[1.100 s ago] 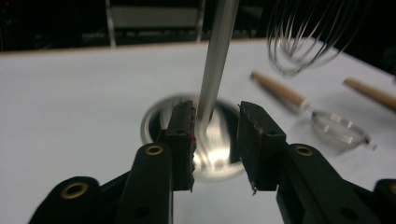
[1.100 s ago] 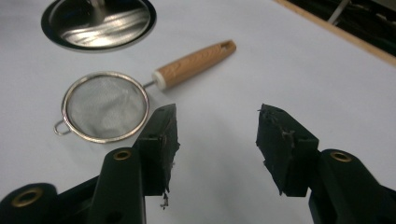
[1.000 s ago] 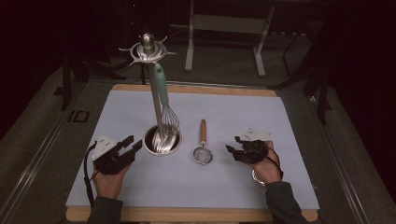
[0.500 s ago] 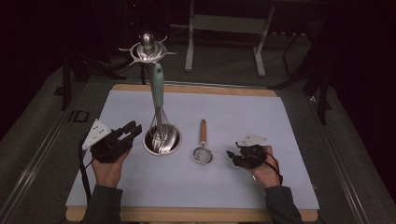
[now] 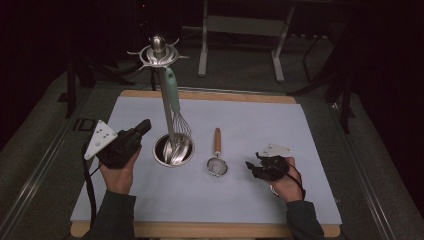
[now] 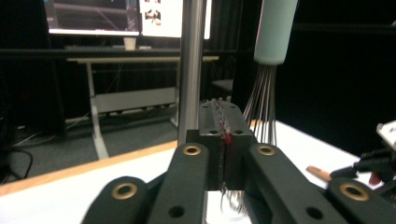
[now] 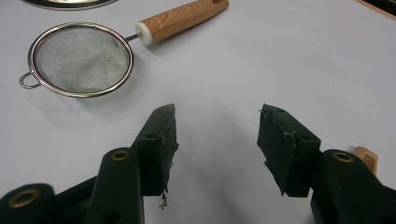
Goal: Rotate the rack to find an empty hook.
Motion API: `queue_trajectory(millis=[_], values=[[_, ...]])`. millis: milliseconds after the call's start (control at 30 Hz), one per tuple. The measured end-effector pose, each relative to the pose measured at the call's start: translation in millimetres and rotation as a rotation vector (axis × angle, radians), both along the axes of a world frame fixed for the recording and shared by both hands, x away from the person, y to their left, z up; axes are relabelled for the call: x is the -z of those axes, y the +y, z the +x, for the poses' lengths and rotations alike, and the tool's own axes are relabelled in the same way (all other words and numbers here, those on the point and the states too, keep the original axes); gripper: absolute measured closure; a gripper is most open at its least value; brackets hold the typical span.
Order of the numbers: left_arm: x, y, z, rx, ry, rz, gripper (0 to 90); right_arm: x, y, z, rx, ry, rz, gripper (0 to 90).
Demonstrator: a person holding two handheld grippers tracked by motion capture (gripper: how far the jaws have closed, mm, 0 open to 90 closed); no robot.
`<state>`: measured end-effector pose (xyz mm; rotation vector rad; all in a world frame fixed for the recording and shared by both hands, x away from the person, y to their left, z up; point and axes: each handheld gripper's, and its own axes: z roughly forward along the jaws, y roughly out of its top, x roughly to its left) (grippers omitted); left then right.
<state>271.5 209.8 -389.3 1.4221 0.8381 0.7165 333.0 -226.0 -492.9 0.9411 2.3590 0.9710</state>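
Jaws on the left gripper have just been closing and are now pressed flat together with nothing between them, right in front of the metal stand pole. The right gripper has its jaws spread wide over the white mat, empty, with the little strainer just ahead.

My guess is the strainer is what gets picked up next. It lies flat on the mat between the stand's round base and the right hand. Its long axis runs toward and away from the person: mesh bowl at the near end, wooden handle pointing to the far edge.

To do it well, I'd go for the handle rather than the mesh rim, jaws set across it. A whisk already hangs on the stand, so keep clear of its wires.
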Motion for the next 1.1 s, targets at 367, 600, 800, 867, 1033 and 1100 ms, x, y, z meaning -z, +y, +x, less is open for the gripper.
queue_trajectory(millis=[367,600,800,867,1033,1100], values=[[-23.7,-2.7,5.4,-0.007,-0.118,-0.092,90.0,1.7,-2.9,0.1,0.011,-0.002,-0.005,46.1],[-35.1,-7.9,3.6,-0.008,-0.190,-0.142,90.0,2.2,-2.5,-0.9,0.009,-0.001,-0.013,46.2],[-47.2,-11.2,5.9,-0.008,-0.226,-0.158,90.0,2.4,-2.9,-1.1,0.007,-0.001,-0.012,46.2],[-52.3,-11.3,7.4,-0.009,-0.235,-0.161,90.0,2.5,-2.8,-1.1,0.006,0.000,-0.012,46.2],[-66.6,-13.1,10.6,-0.012,-0.263,-0.177,90.0,4.0,-1.8,-1.2,-0.003,0.004,-0.019,46.1],[-71.3,-13.2,12.0,-0.016,-0.269,-0.176,90.0,4.6,-1.0,-1.4,-0.003,0.008,-0.020,46.2]])
